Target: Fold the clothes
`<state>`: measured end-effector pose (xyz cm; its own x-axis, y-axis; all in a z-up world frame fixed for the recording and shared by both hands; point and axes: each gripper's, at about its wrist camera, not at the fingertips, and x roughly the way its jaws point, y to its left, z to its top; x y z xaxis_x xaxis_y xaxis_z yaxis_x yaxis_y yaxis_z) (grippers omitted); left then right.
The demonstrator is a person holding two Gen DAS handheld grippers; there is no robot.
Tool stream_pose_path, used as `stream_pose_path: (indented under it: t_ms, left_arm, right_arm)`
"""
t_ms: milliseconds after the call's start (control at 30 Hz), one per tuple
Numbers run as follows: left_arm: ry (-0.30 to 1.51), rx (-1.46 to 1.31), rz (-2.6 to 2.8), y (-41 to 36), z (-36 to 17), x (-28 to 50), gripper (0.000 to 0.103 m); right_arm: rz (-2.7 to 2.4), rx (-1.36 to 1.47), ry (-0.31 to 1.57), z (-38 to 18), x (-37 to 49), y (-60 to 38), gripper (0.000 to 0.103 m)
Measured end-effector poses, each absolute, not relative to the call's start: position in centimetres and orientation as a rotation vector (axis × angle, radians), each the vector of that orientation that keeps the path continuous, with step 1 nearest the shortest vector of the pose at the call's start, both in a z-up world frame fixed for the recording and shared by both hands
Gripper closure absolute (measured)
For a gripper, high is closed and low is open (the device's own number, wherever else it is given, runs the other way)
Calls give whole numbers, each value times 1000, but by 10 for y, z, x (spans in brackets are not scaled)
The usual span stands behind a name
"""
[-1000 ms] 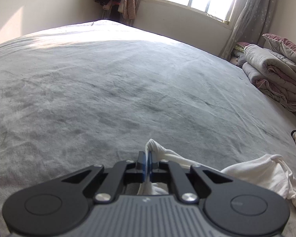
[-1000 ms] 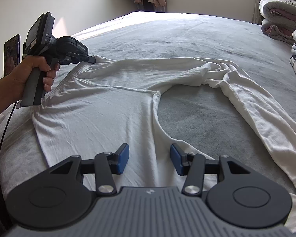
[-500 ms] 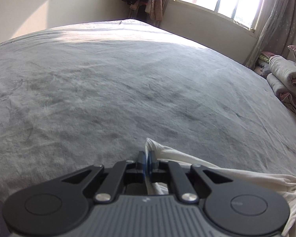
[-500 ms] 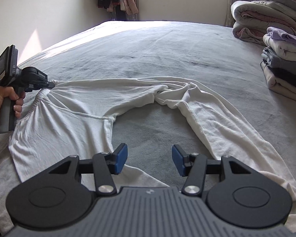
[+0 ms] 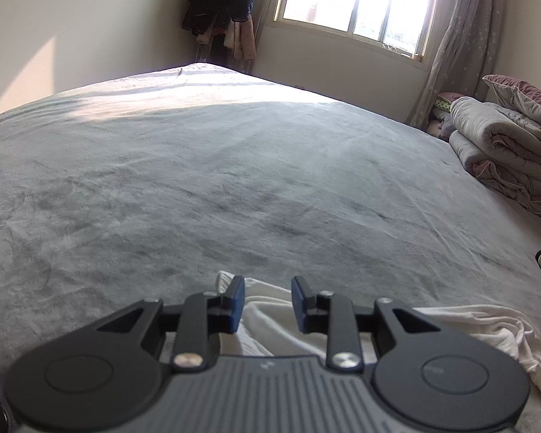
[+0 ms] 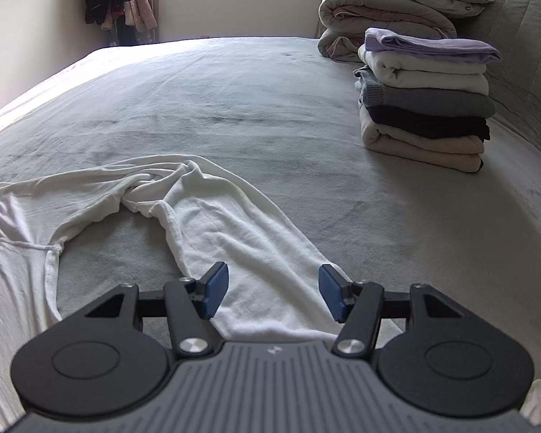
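Trousers (image 6: 234,231) lie crooked on the bed (image 6: 270,108), one leg under the right gripper (image 6: 273,294), whose empty jaws are opening. The left gripper (image 5: 267,305) is opening too, waistband loose between its jaws; closing on one layer risks a skewed fold.

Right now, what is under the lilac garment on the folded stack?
Under the lilac garment lie a white piece, a grey knit, a black one and a beige one. Anything tucked inside the folds is hidden.
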<state>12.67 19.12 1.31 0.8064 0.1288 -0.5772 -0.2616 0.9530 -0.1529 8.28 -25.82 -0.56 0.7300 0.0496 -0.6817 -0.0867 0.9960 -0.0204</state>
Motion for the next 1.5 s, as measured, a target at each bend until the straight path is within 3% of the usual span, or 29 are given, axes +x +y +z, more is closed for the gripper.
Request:
stream_pose_path:
  t_ms: [367, 500, 567, 600, 867, 1200, 1333, 1400, 1500]
  left_arm:
    - [640, -196, 299, 200, -1, 136, 73]
    - [653, -249, 351, 218, -9, 142, 73]
    - [666, -289, 360, 225, -14, 145, 73]
    - [673, -315, 357, 227, -17, 147, 73]
    - [674, -336, 345, 227, -20, 151, 73]
    - [666, -363, 317, 233, -20, 155, 75]
    - [651, -384, 277, 237, -21, 157, 77]
    - [645, -388, 264, 238, -22, 158, 78]
    - [640, -406, 255, 241, -23, 159, 84]
  right_arm:
    - [-23, -25, 814, -21, 103, -300, 45]
    - [17, -20, 847, -24, 108, -297, 62]
    - [59, -29, 863, -23, 112, -292, 96]
    - [56, -56, 864, -21, 113, -288, 99]
    - [-88, -308, 797, -3, 143, -281, 99]
    - [-208, -255, 769, 3, 205, -295, 96]
    - [-115, -155, 745, 9, 202, -285, 80]
    - [-67, -133, 737, 12, 203, -274, 63]
    - [8, -119, 721, 17, 207, -252, 62]
